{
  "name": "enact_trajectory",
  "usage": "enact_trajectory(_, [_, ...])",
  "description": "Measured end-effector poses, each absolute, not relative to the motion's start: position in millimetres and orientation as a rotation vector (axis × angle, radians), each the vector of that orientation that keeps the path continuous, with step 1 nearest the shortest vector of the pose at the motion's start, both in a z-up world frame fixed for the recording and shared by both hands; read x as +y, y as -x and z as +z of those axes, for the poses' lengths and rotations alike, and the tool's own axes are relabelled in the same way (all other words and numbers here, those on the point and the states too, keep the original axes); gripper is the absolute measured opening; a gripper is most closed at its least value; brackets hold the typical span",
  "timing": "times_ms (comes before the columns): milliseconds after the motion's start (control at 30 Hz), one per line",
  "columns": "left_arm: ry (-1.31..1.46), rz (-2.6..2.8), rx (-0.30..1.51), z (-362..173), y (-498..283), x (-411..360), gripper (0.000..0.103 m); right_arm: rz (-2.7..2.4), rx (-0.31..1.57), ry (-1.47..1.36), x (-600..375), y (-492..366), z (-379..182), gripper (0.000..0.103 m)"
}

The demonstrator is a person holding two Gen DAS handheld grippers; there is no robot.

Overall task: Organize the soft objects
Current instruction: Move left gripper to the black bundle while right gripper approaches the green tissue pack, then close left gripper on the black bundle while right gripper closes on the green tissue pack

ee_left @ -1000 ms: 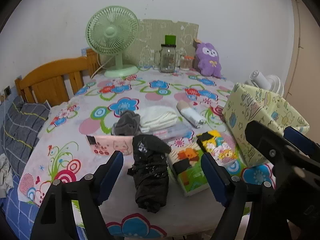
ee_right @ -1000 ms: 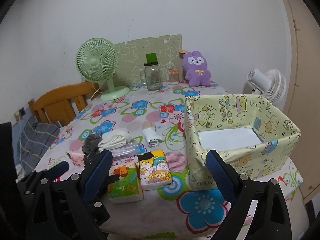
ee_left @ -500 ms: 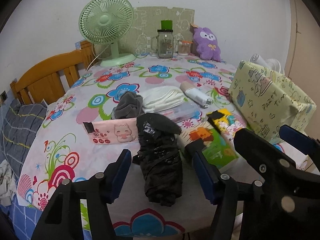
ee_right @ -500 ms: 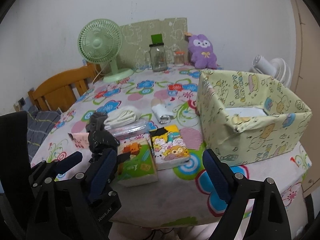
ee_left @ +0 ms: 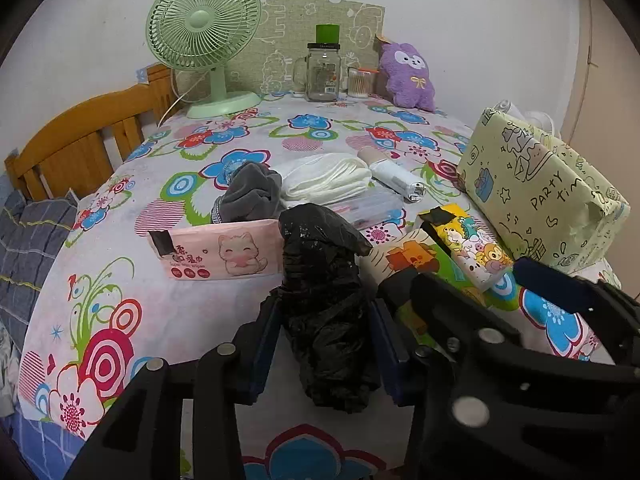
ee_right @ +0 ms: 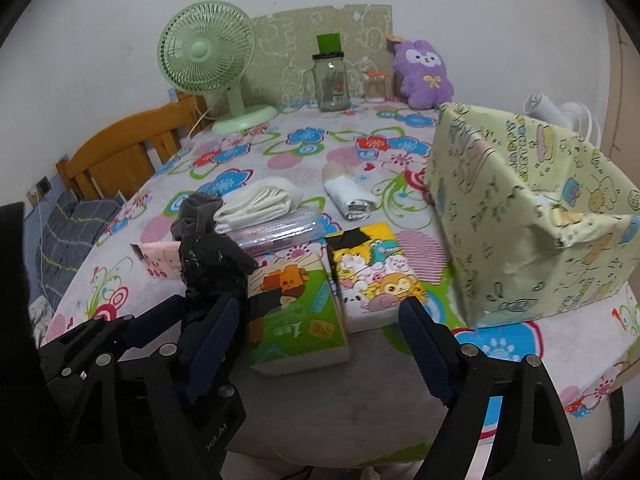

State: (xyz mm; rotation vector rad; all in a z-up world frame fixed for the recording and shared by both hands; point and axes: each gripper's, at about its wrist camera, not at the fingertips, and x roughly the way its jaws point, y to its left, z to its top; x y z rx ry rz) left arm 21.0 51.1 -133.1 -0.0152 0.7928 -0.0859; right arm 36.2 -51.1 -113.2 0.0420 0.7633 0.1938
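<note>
1. Left wrist view: our left gripper (ee_left: pixel 324 344) has just been closing, and its pads now sit against both sides of the black plastic bag bundle (ee_left: pixel 326 300) at the near edge of the table (ee_left: pixel 120 292). We read that as a pinch on loose film. Risk: the crumpled plastic slips or unrolls on lift. The bundle's far end also touches the pink wipes pack (ee_left: pixel 218 254) and could drag it.
2. Right wrist view: our right gripper (ee_right: pixel 316 340) is spread, holds nothing, and has just been narrowing, with the green tissue pack (ee_right: pixel 296 312) between its jaws. Risk: the right jaw clips the yellow tissue pack (ee_right: pixel 374 276) just beside it. The patterned box (ee_right: pixel 528 236) stands at the right; its near rim looks dented and may fold.
</note>
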Motion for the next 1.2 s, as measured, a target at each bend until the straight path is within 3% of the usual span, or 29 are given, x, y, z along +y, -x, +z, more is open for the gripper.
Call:
enact_trajectory(167, [-0.020,-0.066,0.787,-134.4,-19.0,57.2,0.044,0.217,0.801,-0.054,-42.8,-39.5,-119.3,0.073])
enact_trajectory(333, [-0.011,-0.062,0.792,-136.5,-19.1,64.7,0.044,0.230,0.820,-0.056,-34.2,-42.7,-123.0,0.070])
enact_trajectory(400, [-0.020,-0.062,0.791,-136.7,-19.5,64.2,0.044,0.220,0.831,-0.060,-33.2,-46.3,-125.3,0.061])
enact_trajectory(567, [-0.030,-0.064,0.790,-136.9,-19.3,63.0,0.043,0.216,0.849,-0.064,-30.6,-49.2,-127.4,0.051])
enact_trajectory(1200, [-0.005,-0.069,0.775,-97.0,-20.2,48.8,0.041,0.231,0.787,-0.058,-41.2,-48.1,-86.5,0.048])
